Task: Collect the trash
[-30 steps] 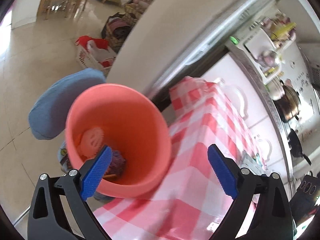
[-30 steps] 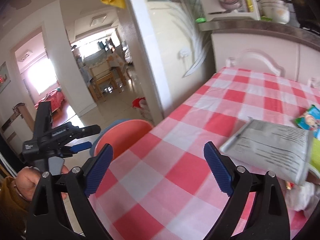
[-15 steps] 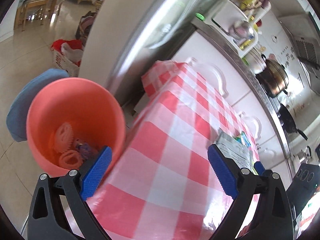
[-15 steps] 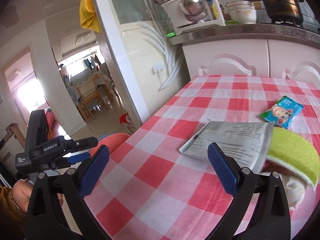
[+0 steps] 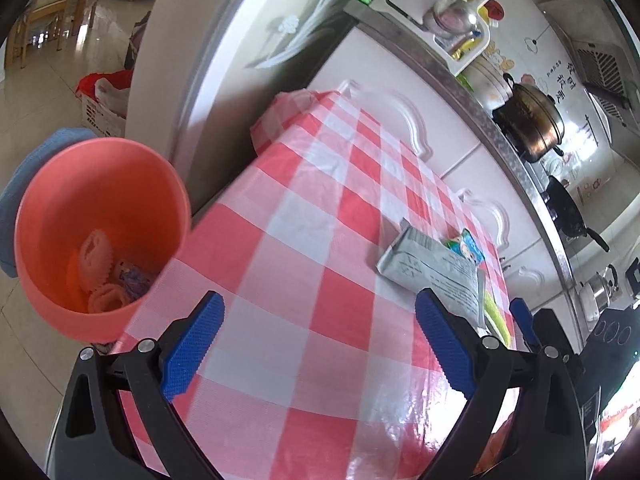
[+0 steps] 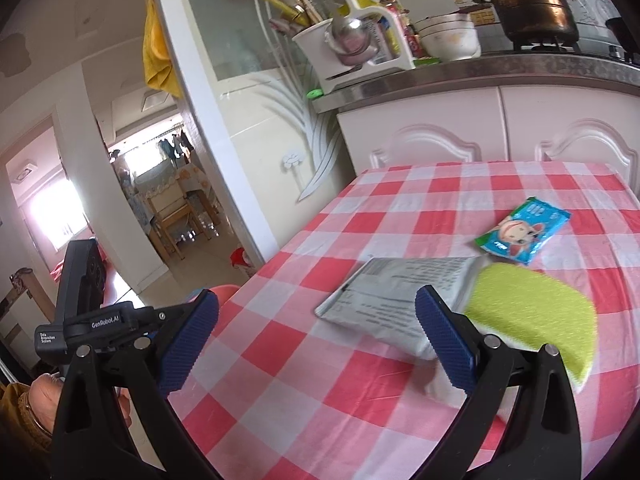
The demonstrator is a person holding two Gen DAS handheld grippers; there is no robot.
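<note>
A pink trash bin [image 5: 100, 232] stands beside the table's left edge and holds white foam nets and a purple scrap. Its rim also shows in the right wrist view [image 6: 224, 291]. On the red checked tablecloth [image 5: 304, 264] lie a grey printed packet [image 6: 400, 292], a blue wipes pack [image 6: 522, 232] and a yellow-green sponge [image 6: 532, 316]. The packet also shows in the left wrist view [image 5: 432, 268]. My left gripper [image 5: 318, 350] is open and empty over the near table edge. My right gripper [image 6: 316, 340] is open and empty, just short of the packet.
A white cabinet [image 6: 480, 128] with a steel counter stands behind the table, carrying a brass pot [image 6: 528, 0] and a utensil rack [image 6: 352, 44]. A glass door frame [image 6: 208, 128] is on the left. A blue cushion [image 5: 16, 184] lies behind the bin.
Both grippers have swung from the bin toward the table. The packet, wipes pack and sponge have come into fuller view. Both grippers stay open.
</note>
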